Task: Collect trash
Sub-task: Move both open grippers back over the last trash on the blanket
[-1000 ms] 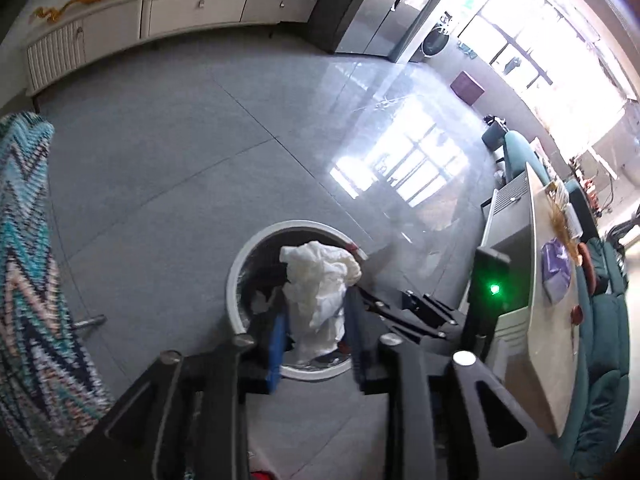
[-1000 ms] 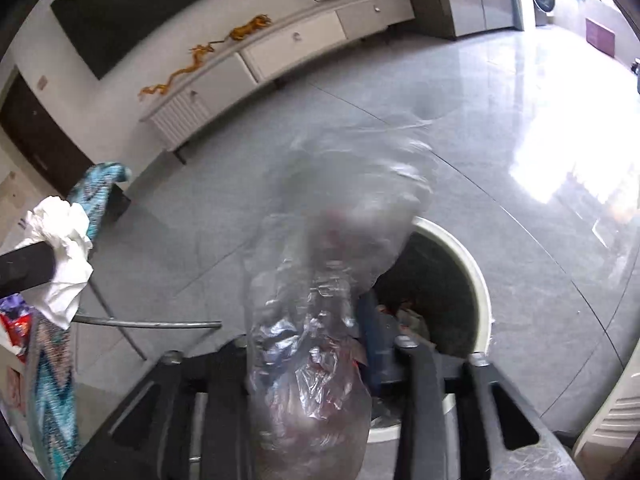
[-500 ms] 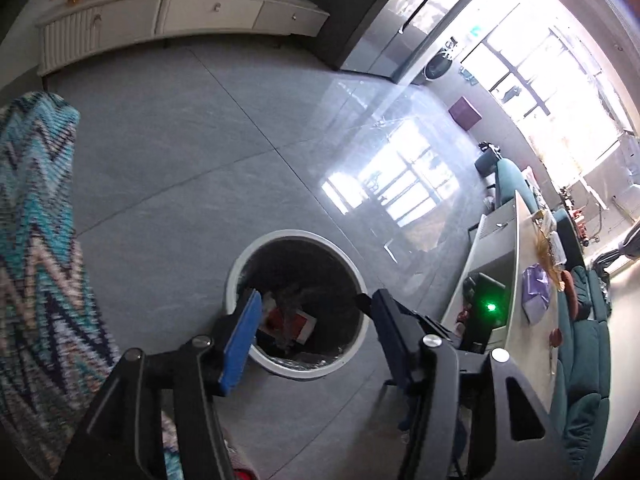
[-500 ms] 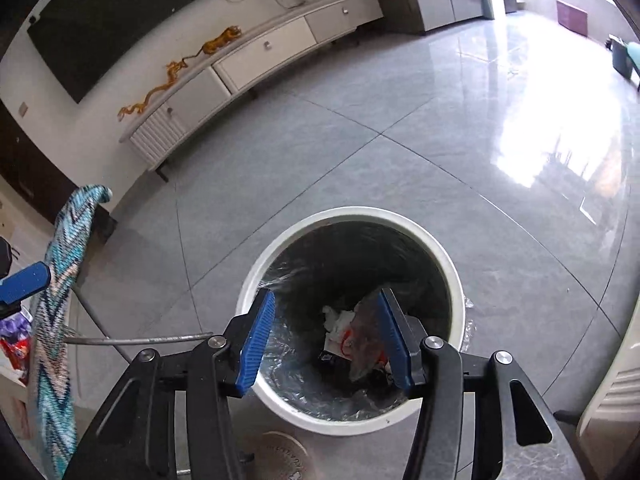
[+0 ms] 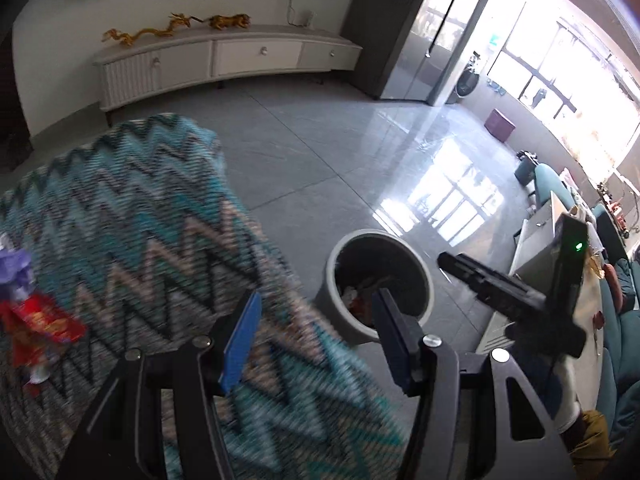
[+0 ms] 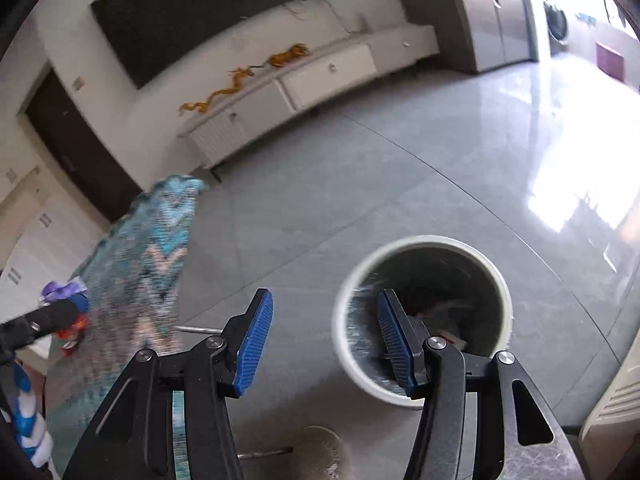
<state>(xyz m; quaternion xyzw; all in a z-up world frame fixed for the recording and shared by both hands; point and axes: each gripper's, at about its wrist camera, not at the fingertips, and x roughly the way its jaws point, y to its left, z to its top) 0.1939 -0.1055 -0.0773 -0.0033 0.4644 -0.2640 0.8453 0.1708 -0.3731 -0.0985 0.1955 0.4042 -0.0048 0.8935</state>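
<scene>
Grey tiled floor (image 6: pixel 360 184); zigzag-patterned cloth (image 5: pixel 132 240) over a table; white round trash bin (image 6: pixel 424 320) on the floor, wrappers and paper inside; red snack wrapper (image 5: pixel 38 326) on the cloth beside purple paper (image 5: pixel 16 272); left gripper (image 5: pixel 316 332) and right gripper (image 6: pixel 326 338), both parted about halfway, holding nothing.

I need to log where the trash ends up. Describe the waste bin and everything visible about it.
The waste bin is a round, open-topped container with a pale, thick rim and pale outer wall, and a dark interior that seems lined with a shiny bag. It stands upright on the grey tiled floor, beside the zigzag-patterned cloth. Crumpled trash, partly red and white, lies at its bottom. Nothing touches its rim; both open grippers are above and clear of it.
</scene>
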